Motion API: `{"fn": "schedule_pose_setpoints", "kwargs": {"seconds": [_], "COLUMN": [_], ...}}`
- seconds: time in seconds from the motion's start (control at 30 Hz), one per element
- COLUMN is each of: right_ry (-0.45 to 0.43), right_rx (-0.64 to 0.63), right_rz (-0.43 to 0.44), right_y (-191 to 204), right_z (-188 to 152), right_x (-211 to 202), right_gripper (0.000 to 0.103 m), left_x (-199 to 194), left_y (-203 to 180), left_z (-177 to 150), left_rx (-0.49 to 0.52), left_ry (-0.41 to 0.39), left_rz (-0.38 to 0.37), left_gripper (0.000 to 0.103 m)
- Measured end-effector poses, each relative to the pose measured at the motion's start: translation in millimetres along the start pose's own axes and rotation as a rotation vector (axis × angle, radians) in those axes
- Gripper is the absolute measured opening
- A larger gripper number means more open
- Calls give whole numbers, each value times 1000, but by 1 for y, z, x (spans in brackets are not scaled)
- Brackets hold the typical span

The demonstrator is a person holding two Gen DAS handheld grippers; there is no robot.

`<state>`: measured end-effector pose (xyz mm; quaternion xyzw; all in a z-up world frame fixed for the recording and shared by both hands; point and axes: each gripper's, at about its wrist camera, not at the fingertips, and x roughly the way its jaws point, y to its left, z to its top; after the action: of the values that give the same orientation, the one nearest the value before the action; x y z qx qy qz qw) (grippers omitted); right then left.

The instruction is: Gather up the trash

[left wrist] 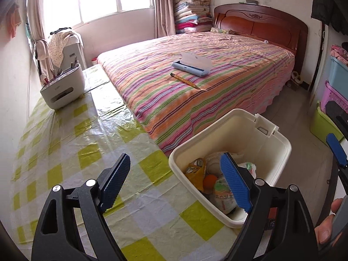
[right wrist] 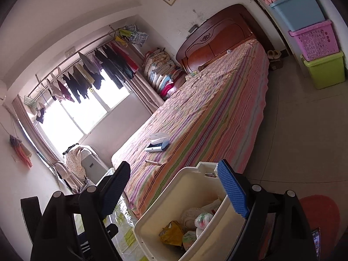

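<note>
Both tongs, left (left wrist: 175, 179) and right (right wrist: 174, 187), are gaping wide and empty over the white trash bin (left wrist: 280, 152) below them, which is overhanging the table (left wrist: 65, 152) edge and risking being knocked off.

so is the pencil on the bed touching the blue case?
Apart. The left wrist view shows striped bedspread between the pencil and the blue case.

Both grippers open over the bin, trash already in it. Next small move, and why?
Probably lift the left gripper clear of the white bin: its jaws stand open and empty, and the wrappers lie inside. No loose trash shows on the checkered table, so then look elsewhere.
</note>
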<state>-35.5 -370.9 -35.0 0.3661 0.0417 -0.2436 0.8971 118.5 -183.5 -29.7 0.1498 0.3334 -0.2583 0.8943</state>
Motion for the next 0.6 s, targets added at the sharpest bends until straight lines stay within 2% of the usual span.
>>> {"fn": "schedule_pose_setpoints", "kwargs": {"seconds": [0.13, 0.3, 0.6], "right_ry": [129, 226, 263], "right_rx": [-162, -321, -463], "right_rz": [25, 49, 79], "right_y": [22, 45, 76], "right_z": [-23, -55, -81], "right_x": [-12, -32, -53], "right_gripper": [80, 80, 80], "left_x": [-23, -60, -104], "left_y": [33, 63, 95], "left_z": [-22, -50, -85], "left_rx": [-73, -133, -180], "left_ry": [22, 16, 4], "left_rz": [94, 175, 246], "left_gripper": [84, 86, 88]}}
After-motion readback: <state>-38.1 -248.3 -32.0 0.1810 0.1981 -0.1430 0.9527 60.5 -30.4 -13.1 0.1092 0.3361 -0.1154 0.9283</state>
